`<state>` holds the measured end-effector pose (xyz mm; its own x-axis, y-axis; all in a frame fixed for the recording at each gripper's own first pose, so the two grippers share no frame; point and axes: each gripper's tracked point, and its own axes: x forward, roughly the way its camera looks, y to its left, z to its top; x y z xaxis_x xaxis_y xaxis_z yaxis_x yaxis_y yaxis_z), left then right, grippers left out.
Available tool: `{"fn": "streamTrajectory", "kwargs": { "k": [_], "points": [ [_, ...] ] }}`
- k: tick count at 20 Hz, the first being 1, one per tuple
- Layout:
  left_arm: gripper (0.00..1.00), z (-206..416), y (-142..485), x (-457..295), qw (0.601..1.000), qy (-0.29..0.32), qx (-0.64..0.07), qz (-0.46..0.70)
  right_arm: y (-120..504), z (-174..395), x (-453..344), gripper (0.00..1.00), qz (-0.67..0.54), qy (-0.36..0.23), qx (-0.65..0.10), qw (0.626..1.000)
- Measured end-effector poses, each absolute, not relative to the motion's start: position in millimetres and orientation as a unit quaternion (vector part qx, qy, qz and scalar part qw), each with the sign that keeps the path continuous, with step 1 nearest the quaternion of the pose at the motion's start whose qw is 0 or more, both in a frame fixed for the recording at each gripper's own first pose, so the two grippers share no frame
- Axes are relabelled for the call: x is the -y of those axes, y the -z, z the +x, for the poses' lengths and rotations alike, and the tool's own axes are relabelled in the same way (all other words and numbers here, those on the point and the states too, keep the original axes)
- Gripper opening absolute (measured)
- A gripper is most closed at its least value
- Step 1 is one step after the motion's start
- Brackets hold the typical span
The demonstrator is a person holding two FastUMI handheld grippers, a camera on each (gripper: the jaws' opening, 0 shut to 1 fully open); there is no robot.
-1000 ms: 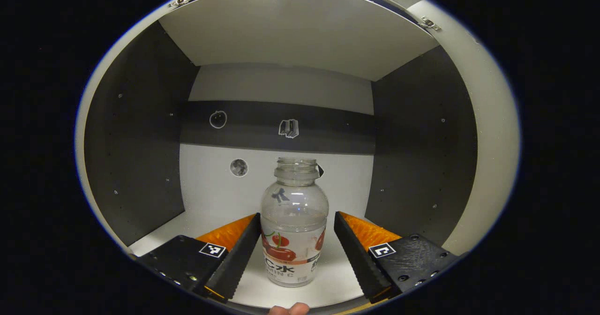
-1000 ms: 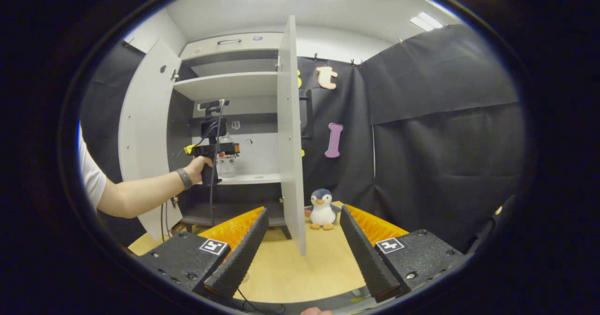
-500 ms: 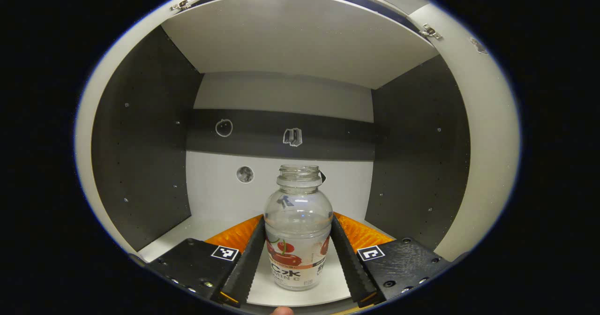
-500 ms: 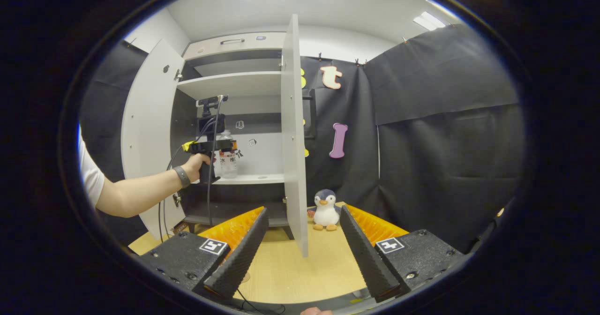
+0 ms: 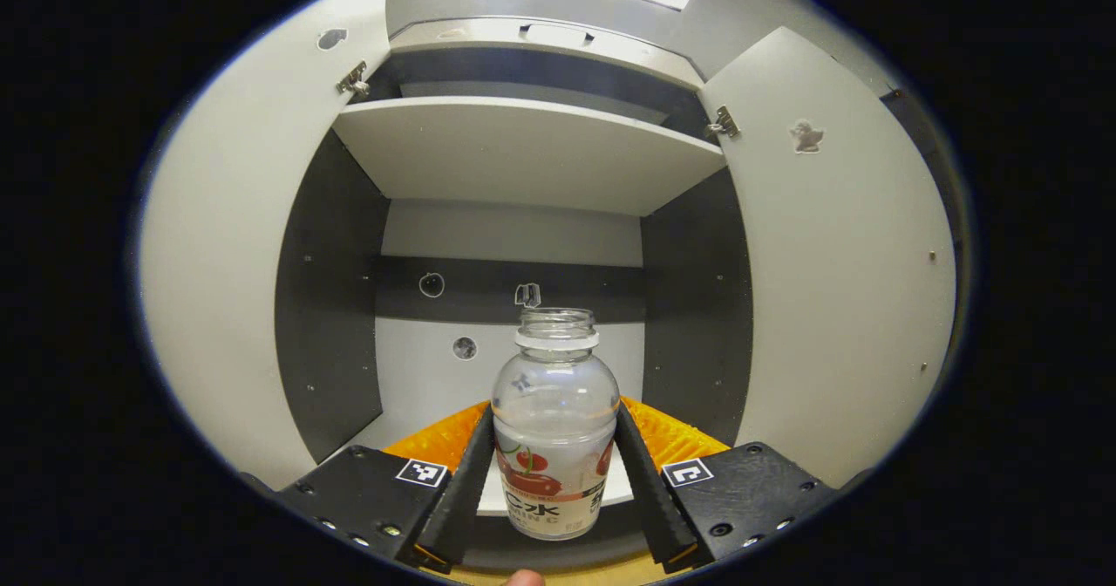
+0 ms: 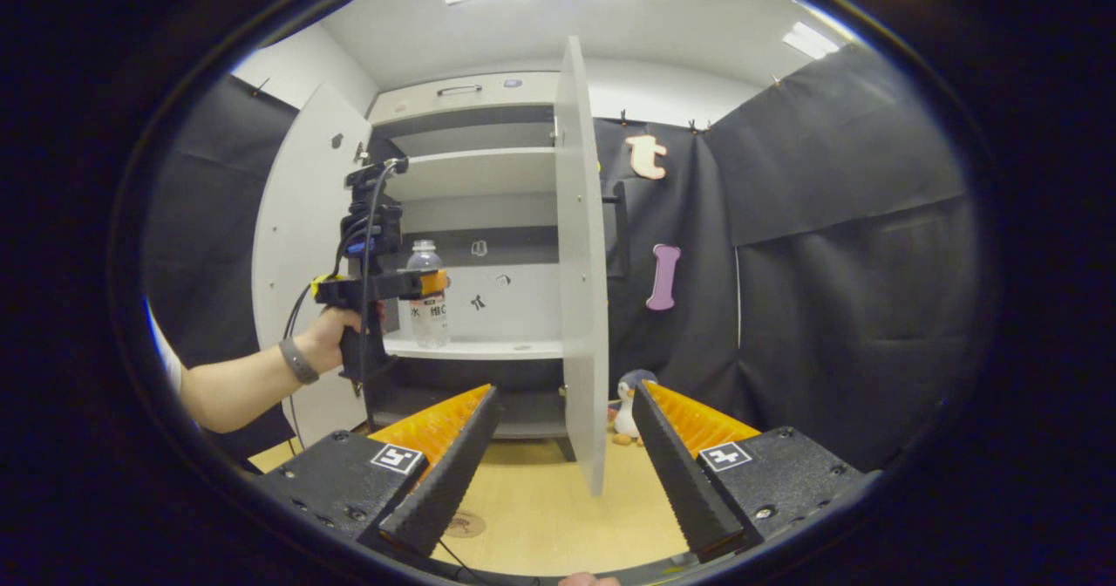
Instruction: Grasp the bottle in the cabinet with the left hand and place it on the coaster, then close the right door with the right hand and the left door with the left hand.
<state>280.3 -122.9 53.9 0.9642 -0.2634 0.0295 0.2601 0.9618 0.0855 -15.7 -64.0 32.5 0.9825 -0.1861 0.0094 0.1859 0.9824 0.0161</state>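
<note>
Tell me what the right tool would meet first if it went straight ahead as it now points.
Likely the open right cabinet door, whose edge stands just ahead between the right tool's open fingers; depth is unclear, so it might slip past toward the penguin toy.

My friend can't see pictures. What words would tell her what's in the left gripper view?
The left gripper is shut on a clear, capless bottle with a cherry label, held upright in front of an open cabinet. Behind it are a pale shelf and a dark back wall with small stickers, and both pale doors, left door and right door, stand open.
</note>
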Motion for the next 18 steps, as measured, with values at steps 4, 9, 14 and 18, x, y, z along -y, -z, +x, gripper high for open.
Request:
{"fn": "streamTrajectory", "kwargs": {
  "k": [4,9,14,18],
  "points": [
    [0.74,217.3,-0.2,117.4,0.992,0.129,0.000,0.010,-40.9,-19.3,55.3,1.00,0.001,0.069,0.015,0.998],
    [0.75,166.6,89.1,109.5,0.994,0.100,-0.029,0.020,-45.6,-26.2,58.7,1.00,-0.006,0.062,0.009,0.998],
    [0.74,124.8,176.1,110.7,0.996,0.071,-0.053,0.023,-54.1,-26.0,56.9,1.00,-0.029,0.052,0.004,0.998],
    [0.74,106.5,218.6,113.6,0.995,0.059,-0.062,0.041,-47.6,-28.1,56.6,1.00,-0.040,0.049,-0.020,0.998]
  ]
}}
